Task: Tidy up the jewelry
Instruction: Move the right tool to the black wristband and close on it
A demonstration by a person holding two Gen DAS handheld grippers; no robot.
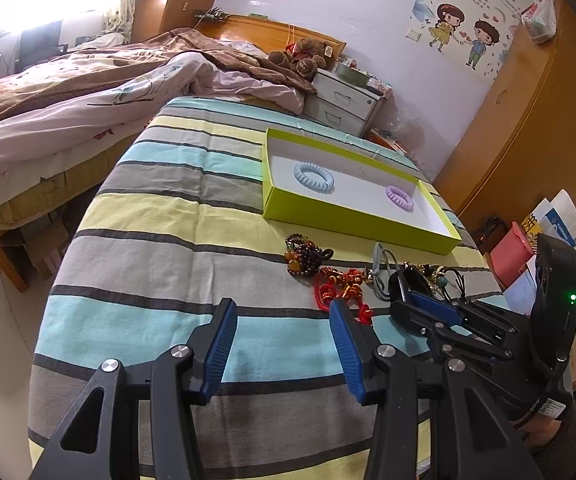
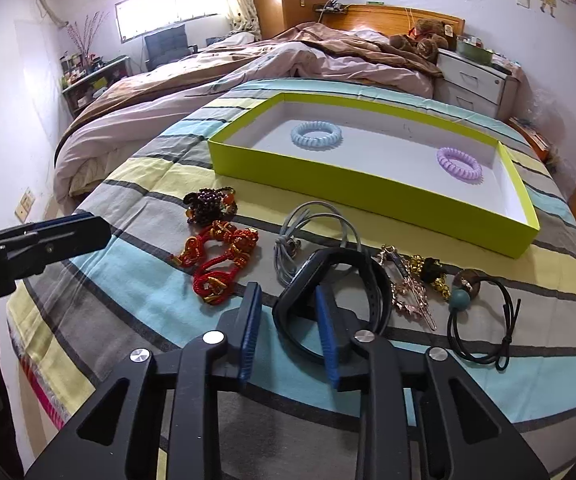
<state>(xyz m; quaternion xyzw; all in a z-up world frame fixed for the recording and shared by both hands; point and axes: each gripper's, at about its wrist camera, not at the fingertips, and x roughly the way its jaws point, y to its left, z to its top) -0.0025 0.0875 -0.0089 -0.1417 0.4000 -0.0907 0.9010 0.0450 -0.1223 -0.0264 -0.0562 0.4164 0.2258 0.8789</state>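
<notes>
A lime-green box [image 2: 368,184] [image 1: 348,224] lies on the striped cloth with a blue coil band [image 2: 316,133] [image 1: 314,176] and a purple coil band [image 2: 459,164] [image 1: 399,197] inside. In front of it lie a dark bead bracelet [image 2: 207,204] [image 1: 302,256], a red knotted cord [image 2: 219,264] [image 1: 340,286], a grey cord [image 2: 312,236], a black wristband [image 2: 352,284], gold trinkets [image 2: 416,280] and a black cord with beads [image 2: 484,320]. My right gripper [image 2: 288,316] [image 1: 428,304] is open, its right finger inside the wristband loop. My left gripper [image 1: 283,344] is open and empty over the cloth.
The striped table [image 1: 147,264] drops off at the left and front edges. A bed with a quilt [image 1: 87,92] is behind it, a white nightstand [image 1: 344,100] and a wooden wardrobe [image 1: 528,120] at the right. My left gripper's finger [image 2: 47,240] shows at the left in the right wrist view.
</notes>
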